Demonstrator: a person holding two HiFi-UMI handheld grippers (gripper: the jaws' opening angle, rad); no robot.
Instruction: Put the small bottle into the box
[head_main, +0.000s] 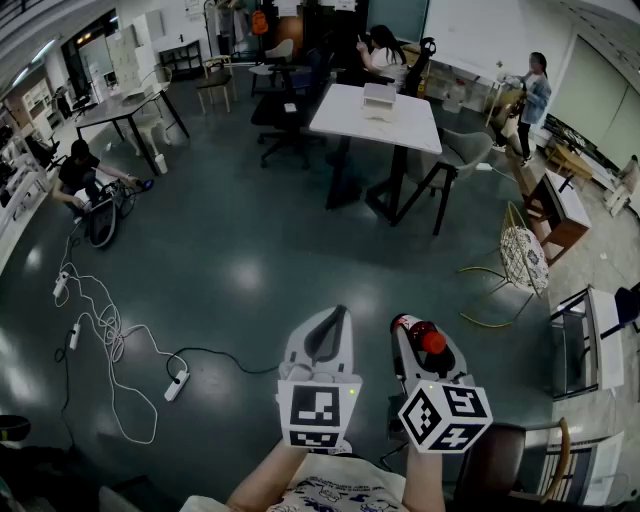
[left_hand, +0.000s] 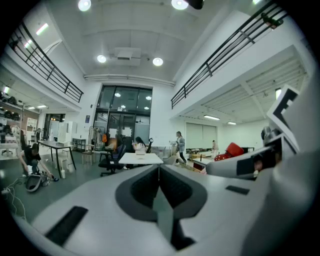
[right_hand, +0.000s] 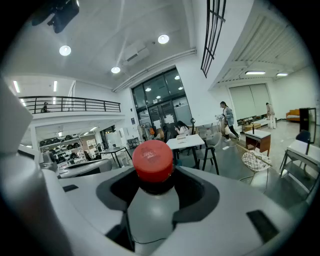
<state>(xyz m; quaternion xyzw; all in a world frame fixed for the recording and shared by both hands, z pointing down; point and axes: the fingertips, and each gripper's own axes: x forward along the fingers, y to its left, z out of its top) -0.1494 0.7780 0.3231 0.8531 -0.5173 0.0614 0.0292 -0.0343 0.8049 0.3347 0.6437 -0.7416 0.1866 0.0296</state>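
Right tool (right_hand: 155, 175): we hold it up in the air, and its jaws stand wide, pressed on the sides of the small bottle (right_hand: 152, 210).
Small bottle: it has a pale body and a red cap (right_hand: 152, 160). It sits lengthwise between the right tool's jaws with the cap pointing out toward the jaw tips. In the head view the small bottle (head_main: 428, 340) is clear of the floor and well apart from the counter.
Left tool (left_hand: 159, 167): its jaws are together with nothing between them.
Tools together: in the head view the left tool (head_main: 335, 315) is just beside the right tool (head_main: 418, 330), and both point away from us.
Marker cubes: we see 1 on each tool, left (head_main: 318, 412) and right (head_main: 445, 412), at the ends nearest us.
Floor (head_main: 250, 270): it is dark and glossy under both tools. White cables and a power strip (head_main: 176, 385) lie to the left.
Counter (head_main: 400, 125): it is white and stands well ahead of the tools. A black chair (head_main: 285, 120) is at its left.
White box (head_main: 380, 98): it is small and sits on the counter's far part. We cannot tell whether it is open.
People: 1 person sits beyond the counter (head_main: 382, 50), 1 stands at the far right (head_main: 533, 95), and 1 is low at the far left (head_main: 80, 180).
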